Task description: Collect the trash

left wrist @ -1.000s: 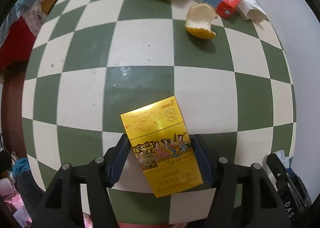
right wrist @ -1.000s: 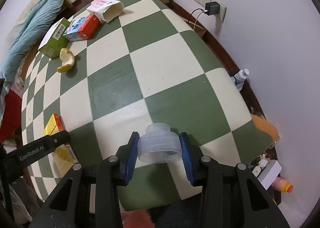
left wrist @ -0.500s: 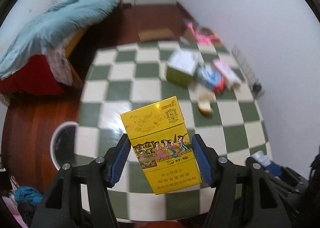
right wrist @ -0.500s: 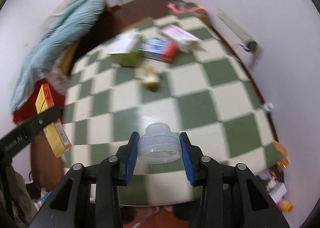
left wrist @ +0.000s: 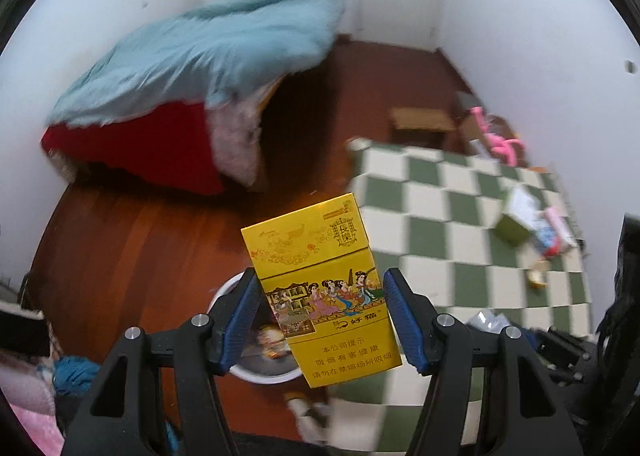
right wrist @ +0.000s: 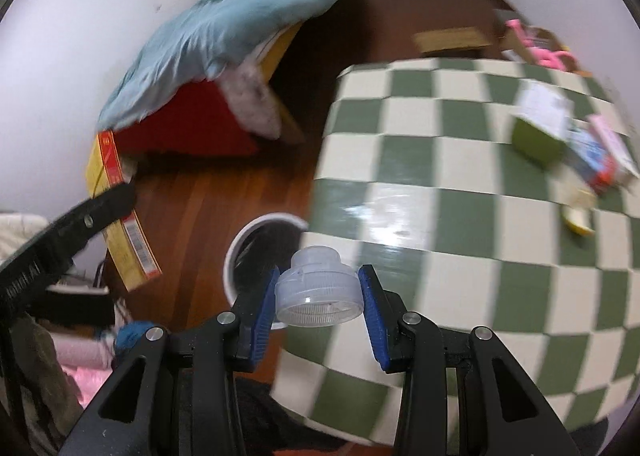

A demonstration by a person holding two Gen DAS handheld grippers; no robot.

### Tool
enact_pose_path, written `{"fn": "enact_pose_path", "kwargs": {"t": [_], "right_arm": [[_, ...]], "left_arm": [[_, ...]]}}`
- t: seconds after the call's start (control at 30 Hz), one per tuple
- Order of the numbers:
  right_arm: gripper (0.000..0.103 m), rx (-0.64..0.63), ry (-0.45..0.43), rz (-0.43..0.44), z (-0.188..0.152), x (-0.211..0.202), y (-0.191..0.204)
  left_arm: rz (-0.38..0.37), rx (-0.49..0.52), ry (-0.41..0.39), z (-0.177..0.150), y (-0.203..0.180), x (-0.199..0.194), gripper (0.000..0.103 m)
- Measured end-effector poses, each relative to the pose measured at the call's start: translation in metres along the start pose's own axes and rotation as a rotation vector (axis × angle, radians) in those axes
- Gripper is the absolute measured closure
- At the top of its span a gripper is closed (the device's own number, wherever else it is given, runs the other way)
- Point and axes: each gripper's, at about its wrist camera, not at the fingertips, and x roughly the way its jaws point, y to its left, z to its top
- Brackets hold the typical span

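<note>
Carry step: both loads are off the green-and-cream checked table [right wrist: 460, 224] and over the brown wooden floor, near the white-rimmed round bin [right wrist: 240, 252].

We see the left gripper [left wrist: 320, 320] clamped on a flat yellow cardboard cigarette pack [left wrist: 320, 288], jaws partway apart and pressing its two long edges. The pack is upright and slightly tilted, and it hides part of the bin in the left view.

The right gripper [right wrist: 318, 306] is nearly closed around a clear ribbed plastic bottle cap [right wrist: 318, 292], which is beside the bin rim in the right view.

Next, we judge: centre each load over the bin mouth, then let go.

Left on the table: green carton [right wrist: 538, 136], blue-red carton [right wrist: 592, 156], orange peel [right wrist: 576, 218], all blurred.
</note>
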Motion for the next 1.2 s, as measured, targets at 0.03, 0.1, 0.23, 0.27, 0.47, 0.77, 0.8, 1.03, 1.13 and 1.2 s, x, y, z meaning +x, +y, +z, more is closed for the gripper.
{"fn": "enact_pose_path", "kwargs": {"t": [0.03, 0.1, 0.23, 0.27, 0.47, 0.77, 0.8, 1.03, 1.13, 1.2], "right_arm": [[0.061, -0.014, 0.025, 0.006, 0.004, 0.015, 0.01], [0.06, -0.034, 0.084, 0.016, 0.01, 0.05, 0.027], [0.061, -0.084, 0.192, 0.006, 0.018, 0.111, 0.05], [0.06, -0.096, 0.22, -0.009, 0.02, 0.128, 0.056], [0.06, -0.153, 0.323, -0.05, 0.03, 0.195, 0.081], [0.029, -0.209, 0.429, -0.094, 0.03, 0.254, 0.098], [0.024, -0.21, 0.432, -0.091, 0.03, 0.256, 0.099], [0.002, -0.249, 0.455, -0.141, 0.021, 0.257, 0.105], [0.002, -0.287, 0.441, -0.2, 0.017, 0.252, 0.109], [0.002, -0.291, 0.43, -0.227, 0.011, 0.244, 0.107]], "left_arm": [[0.009, -0.014, 0.017, -0.001, 0.013, 0.01, 0.044], [0.014, -0.049, 0.067, -0.004, 0.041, 0.035, 0.044], [0.006, -0.106, 0.167, -0.014, 0.09, 0.09, 0.043], [0.004, -0.116, 0.189, -0.016, 0.098, 0.1, 0.043], [-0.039, -0.221, 0.305, -0.031, 0.146, 0.153, 0.042], [0.015, -0.336, 0.331, -0.062, 0.191, 0.168, 0.009], [0.024, -0.337, 0.334, -0.064, 0.192, 0.168, 0.007], [0.099, -0.347, 0.334, -0.079, 0.199, 0.163, 0.001], [0.141, -0.336, 0.321, -0.084, 0.197, 0.153, 0.001], [0.155, -0.335, 0.314, -0.087, 0.197, 0.147, 0.001]]}}
